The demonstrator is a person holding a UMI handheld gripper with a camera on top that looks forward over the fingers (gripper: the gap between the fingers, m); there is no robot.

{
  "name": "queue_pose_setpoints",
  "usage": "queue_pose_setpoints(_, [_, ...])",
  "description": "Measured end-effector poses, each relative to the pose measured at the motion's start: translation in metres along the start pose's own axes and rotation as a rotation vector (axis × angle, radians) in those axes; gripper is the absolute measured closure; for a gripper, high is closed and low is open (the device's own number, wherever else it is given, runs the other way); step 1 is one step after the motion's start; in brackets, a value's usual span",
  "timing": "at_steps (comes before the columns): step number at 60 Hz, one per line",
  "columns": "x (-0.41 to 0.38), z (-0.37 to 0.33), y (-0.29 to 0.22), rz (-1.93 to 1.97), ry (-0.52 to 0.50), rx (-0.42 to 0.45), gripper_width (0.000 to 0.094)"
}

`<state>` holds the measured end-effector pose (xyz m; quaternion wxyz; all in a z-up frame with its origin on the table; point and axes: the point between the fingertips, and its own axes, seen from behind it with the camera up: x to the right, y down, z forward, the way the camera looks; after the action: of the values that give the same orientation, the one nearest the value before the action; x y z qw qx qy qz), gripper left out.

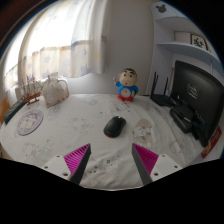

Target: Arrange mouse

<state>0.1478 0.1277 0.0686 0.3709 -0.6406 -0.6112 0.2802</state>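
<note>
A black computer mouse point(115, 126) lies on the table's light patterned cloth point(70, 125), a little beyond my fingers and in line with the gap between them. My gripper point(110, 160) is open and empty, its two pink pads spread wide above the cloth. Nothing stands between the fingers.
A cartoon boy figurine point(127, 86) stands beyond the mouse. A black monitor point(197, 92) and dark devices point(185, 118) stand at the right. A patterned plate point(29, 122) and glass jars point(52, 90) stand at the left. Curtained windows are behind.
</note>
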Motion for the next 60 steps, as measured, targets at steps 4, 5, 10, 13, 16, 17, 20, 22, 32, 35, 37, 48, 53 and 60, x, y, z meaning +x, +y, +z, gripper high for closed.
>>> queue_pose_setpoints(4, [-0.002,0.026,-0.001,0.007,-0.020,0.001,0.0079])
queue_pose_setpoints(5, [-0.002,0.032,-0.001,0.008,-0.025,0.001,0.0079])
queue_pose_setpoints(10, [-0.002,0.065,-0.008,0.010,-0.038,0.002,0.0083])
queue_pose_setpoints(13, [-0.001,0.085,-0.011,0.009,-0.042,-0.005,0.0083])
queue_pose_setpoints(16, [-0.002,0.105,-0.014,0.014,-0.050,-0.011,0.0084])
queue_pose_setpoints(17, [-0.002,0.112,-0.015,0.016,-0.054,-0.014,0.0081])
queue_pose_setpoints(20, [-0.003,0.130,-0.020,0.020,-0.061,-0.020,0.0083])
queue_pose_setpoints(22, [-0.003,0.141,-0.023,0.020,-0.061,-0.025,0.0081])
queue_pose_setpoints(32, [0.000,0.191,-0.039,0.026,-0.064,-0.058,0.0077])
queue_pose_setpoints(35, [-0.003,0.201,-0.046,0.029,-0.079,-0.062,0.0078])
queue_pose_setpoints(37, [-0.005,0.207,-0.049,0.029,-0.089,-0.063,0.0079])
queue_pose_setpoints(48, [-0.013,0.224,-0.059,0.003,-0.116,-0.074,0.0193])
queue_pose_setpoints(53, [-0.004,0.229,-0.057,-0.018,-0.075,-0.081,0.0425])
queue_pose_setpoints(60, [-0.002,0.229,-0.058,-0.040,-0.077,-0.079,0.0465])
